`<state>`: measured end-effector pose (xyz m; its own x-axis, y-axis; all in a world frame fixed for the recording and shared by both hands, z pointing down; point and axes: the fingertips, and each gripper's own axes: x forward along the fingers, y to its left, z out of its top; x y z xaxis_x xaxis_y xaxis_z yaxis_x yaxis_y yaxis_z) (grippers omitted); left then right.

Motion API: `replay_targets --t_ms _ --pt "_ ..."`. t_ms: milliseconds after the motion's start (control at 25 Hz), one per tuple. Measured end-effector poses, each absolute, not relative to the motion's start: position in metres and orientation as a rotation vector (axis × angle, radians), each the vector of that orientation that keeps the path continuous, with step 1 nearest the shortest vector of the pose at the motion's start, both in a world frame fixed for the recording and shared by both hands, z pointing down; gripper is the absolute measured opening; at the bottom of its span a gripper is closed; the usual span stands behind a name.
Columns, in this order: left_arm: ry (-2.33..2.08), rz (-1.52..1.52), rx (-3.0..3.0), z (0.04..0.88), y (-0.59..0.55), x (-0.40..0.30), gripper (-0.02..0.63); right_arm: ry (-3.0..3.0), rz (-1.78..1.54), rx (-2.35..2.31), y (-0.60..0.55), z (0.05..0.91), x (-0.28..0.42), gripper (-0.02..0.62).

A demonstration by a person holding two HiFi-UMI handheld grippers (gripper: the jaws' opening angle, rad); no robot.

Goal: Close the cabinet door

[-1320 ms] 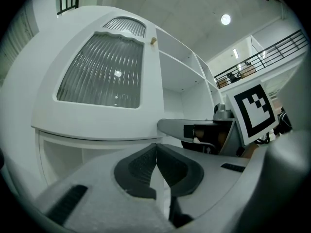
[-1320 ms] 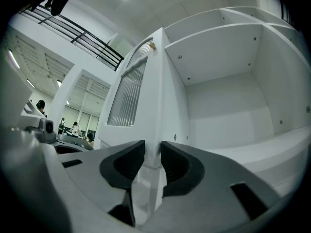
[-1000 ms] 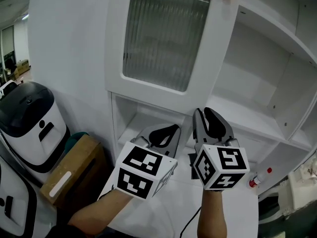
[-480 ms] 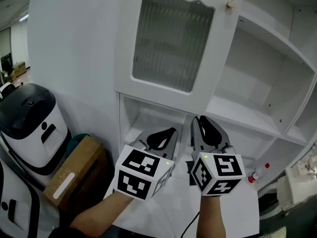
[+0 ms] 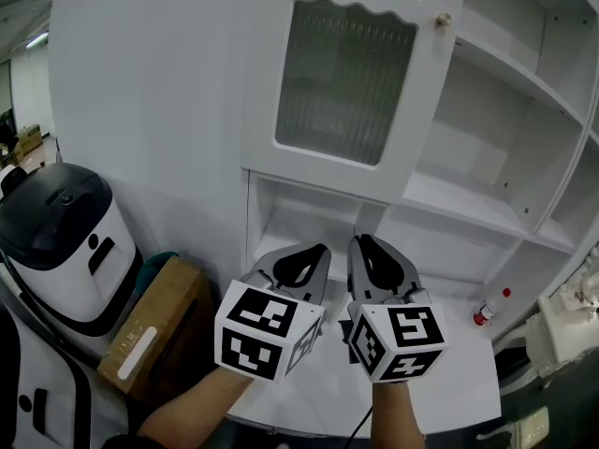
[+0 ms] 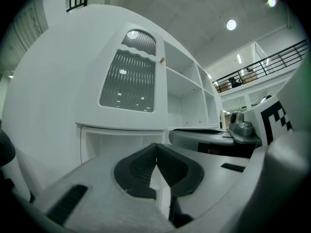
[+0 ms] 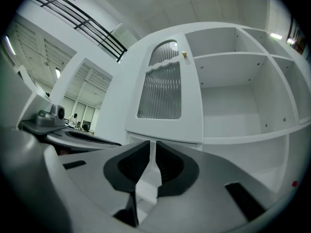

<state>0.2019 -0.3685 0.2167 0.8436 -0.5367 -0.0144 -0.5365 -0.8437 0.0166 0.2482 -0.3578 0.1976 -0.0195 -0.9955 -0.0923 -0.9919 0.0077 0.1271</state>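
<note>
Left gripper (image 5: 301,267) clenched empty, right gripper (image 5: 374,262) just closing to an empty slit; my fingertips sit below the open cabinet door (image 5: 346,82), presumably to push.

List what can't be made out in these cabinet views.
- Cabinet door: top cut off by the head view's upper edge.
- Behind its ribbed glass: head view, the ribbing blurs everything.
- Red-capped bottle label: head view, too small.
- Cardboard box contents: head view, the closed top hides them.
</note>
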Motion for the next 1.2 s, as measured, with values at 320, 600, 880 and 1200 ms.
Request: replay_targets --t_ms 320,600,880,1200 --pt "-0.849 -0.019 3.016 0.221 -0.350 0.167 0.012 -2.204 -0.210 2.190 -0.335 0.209 0.204 0.032" --pt "-0.813 -0.015 3.034 0.223 -0.335 0.150 0.013 -2.170 -0.195 2.214 -0.317 0.215 0.183 0.032" --pt "-0.776 -0.015 3.047 0.224 -0.325 0.140 0.013 -2.140 -0.194 2.236 -0.305 0.219 0.171 0.031" --pt "-0.753 -0.018 3.054 0.225 -0.318 0.134 0.012 -2.123 -0.183 2.245 -0.298 0.224 0.164 0.029"
